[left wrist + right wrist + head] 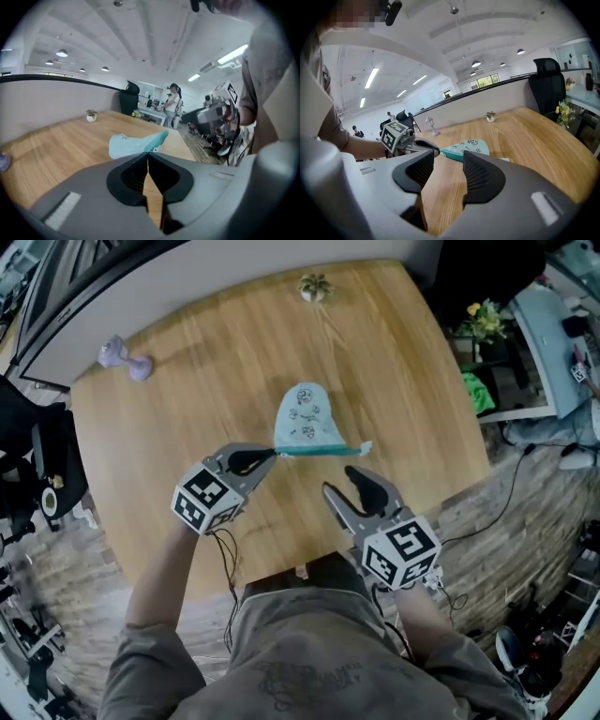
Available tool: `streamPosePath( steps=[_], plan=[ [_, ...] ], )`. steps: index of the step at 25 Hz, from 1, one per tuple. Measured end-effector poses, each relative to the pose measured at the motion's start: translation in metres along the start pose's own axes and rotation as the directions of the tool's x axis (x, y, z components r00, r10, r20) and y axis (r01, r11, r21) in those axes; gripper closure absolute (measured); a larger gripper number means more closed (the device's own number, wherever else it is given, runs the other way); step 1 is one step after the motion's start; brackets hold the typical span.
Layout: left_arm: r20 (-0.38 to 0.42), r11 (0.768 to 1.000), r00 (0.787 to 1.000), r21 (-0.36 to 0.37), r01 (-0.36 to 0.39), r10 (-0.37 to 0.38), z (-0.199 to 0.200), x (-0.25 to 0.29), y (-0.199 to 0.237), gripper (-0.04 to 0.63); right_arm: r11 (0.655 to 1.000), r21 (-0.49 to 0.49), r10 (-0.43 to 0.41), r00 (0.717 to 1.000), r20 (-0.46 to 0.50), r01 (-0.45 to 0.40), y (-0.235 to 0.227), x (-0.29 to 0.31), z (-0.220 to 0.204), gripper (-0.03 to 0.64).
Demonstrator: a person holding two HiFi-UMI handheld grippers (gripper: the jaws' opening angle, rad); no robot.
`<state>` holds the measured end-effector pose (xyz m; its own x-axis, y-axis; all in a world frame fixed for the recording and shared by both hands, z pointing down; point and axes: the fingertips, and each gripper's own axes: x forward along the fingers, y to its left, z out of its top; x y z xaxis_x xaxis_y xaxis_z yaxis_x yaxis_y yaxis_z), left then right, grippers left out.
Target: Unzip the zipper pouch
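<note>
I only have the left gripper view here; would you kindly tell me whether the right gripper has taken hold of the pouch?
Observer: No. The right gripper has its jaws apart, with nothing between them.
Operator: Thank you. Where does it sit relative to the pouch?
Observer: In the head view it is on the near side of the pouch, just short of its teal zipper edge and apart from it.
Operator: And where exactly is my left gripper holding?
Observer: The head view shows the left gripper shut on the left end of that teal edge.
</note>
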<state>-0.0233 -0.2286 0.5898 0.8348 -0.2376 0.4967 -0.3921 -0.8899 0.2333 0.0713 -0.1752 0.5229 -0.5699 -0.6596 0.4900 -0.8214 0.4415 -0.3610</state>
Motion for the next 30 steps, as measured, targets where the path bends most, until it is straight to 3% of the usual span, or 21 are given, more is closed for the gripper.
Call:
streamPosePath(
  steps=[6,11,19,25,28,30],
  plan=[
    [0.151,0.980,0.987,-0.197,-0.019,0.050,0.056,-0.041,-0.026,0.594,0.999,-0.050,0.018,0.995,0.102,-0.013,0.014,-0.032,0.047,0.411],
    [0.262,0.963,0.964,-0.267,0.021,0.051,0.095,-0.079,-0.049,0.597,0.993,-0.110,0.056,0.982,0.179,-0.036,0.031,-0.053,0.088,0.411],
    [0.359,0.972,0.919,-0.217,-0.086,0.161,0.144,-0.152,-0.079,0.597,0.972,-0.208,0.161,0.957,0.241,-0.111,0.074,-0.078,0.123,0.413],
    [0.415,0.976,0.891,-0.184,-0.116,0.184,0.166,-0.194,-0.107,0.596,0.916,-0.351,0.283,0.934,0.219,-0.196,0.117,-0.094,0.138,0.416],
    [0.416,0.977,0.890,-0.170,-0.127,0.188,0.168,-0.204,-0.116,0.596,0.880,-0.408,0.351,0.912,0.211,-0.244,0.136,-0.101,0.145,0.447],
    [0.413,0.977,0.890,-0.162,-0.136,0.192,0.167,-0.210,-0.119,0.595,0.855,-0.450,0.379,0.903,0.201,-0.259,0.145,-0.103,0.147,0.522]
  ],
)
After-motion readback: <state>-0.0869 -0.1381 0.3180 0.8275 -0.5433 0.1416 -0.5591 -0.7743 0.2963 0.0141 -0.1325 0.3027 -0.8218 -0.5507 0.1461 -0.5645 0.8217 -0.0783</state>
